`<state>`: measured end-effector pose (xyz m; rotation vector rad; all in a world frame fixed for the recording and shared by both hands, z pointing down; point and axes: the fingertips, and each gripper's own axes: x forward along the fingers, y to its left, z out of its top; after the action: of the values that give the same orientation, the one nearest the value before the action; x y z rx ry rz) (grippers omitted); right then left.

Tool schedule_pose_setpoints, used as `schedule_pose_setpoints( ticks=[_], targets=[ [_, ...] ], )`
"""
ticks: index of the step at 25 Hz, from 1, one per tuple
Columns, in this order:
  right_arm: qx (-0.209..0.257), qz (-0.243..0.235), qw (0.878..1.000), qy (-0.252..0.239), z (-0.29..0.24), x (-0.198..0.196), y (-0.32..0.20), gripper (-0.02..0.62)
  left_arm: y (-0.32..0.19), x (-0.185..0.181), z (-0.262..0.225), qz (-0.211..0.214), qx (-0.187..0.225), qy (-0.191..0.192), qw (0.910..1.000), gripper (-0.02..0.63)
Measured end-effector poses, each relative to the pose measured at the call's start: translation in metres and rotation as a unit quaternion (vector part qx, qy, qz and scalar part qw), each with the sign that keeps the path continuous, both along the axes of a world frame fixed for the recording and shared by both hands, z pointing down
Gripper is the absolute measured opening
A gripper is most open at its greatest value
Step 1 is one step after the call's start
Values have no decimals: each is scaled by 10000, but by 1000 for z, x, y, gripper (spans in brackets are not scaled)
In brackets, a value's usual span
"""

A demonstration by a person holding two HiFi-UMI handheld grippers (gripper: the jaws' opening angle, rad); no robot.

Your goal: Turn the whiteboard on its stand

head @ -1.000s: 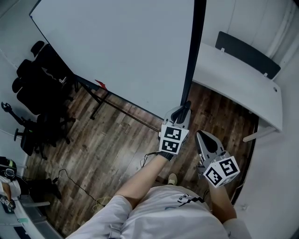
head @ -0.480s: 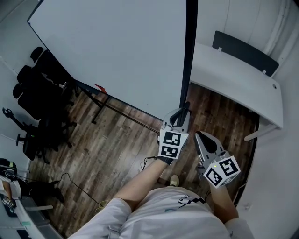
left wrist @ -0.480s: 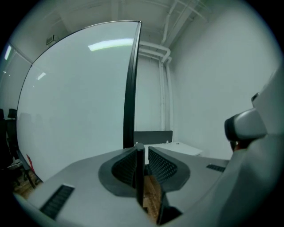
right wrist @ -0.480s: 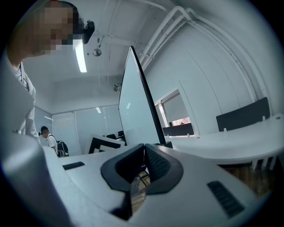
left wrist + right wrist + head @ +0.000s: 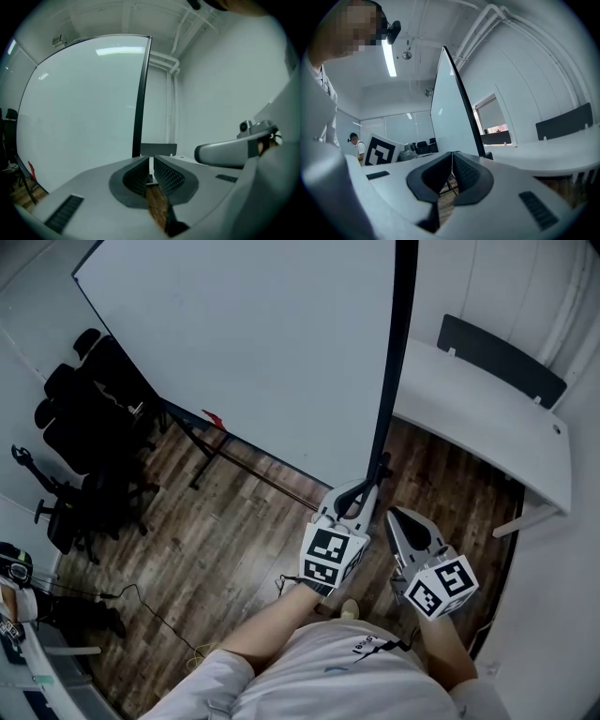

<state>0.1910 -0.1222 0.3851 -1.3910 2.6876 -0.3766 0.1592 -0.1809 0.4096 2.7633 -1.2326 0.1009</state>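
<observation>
1. The right gripper (image 5: 395, 515) sits low, close to the person's body. Its jaws are closed together with nothing in them, and it is apart from the board.
2. The left gripper (image 5: 378, 472) sits just ahead of it.
   - Its jaws have just been closing and now stand at a narrow slit.
   - Nothing is between them; only the wooden floor (image 5: 234, 540) and pale background show through the gap.
   - Its marker cube now sits nearer the person than a moment ago, while its tips remain at the lower end of the black side edge (image 5: 392, 371).
3. The whiteboard (image 5: 253, 343) stands directly ahead on its stand (image 5: 246, 465). Its side edge faces the person and its white face spreads away to the left.
4. Assessment: the left jaws closed beside the edge, not on it, so no grip on the board is evident. The board's angle reads much as before, though the camera has shifted. The turn appears still to be done.
5. Limits of view:
   - No view settles whether the left tips touch the edge.
   - The board's top is cut off in the head view.
   - The stand shows only as dark floor bars.
   - A small red item (image 5: 208, 416) on the lower rail is too small to identify.
6. Beyond the board, a white desk (image 5: 487, 413) is at the right and black chairs (image 5: 80, 418) are at the far left.
</observation>
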Motion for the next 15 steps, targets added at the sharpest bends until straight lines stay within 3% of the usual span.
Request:
schedule_pose_setpoints(
  ticks=[4, 15],
  targets=[
    [24, -97, 10000, -4, -3, -9, -1, 14, 13, -12, -11, 56, 2, 156, 9999, 12],
    [89, -370, 9993, 64, -4, -31, 0, 14, 37, -31, -11, -13, -152, 415, 9990, 12]
  ],
)
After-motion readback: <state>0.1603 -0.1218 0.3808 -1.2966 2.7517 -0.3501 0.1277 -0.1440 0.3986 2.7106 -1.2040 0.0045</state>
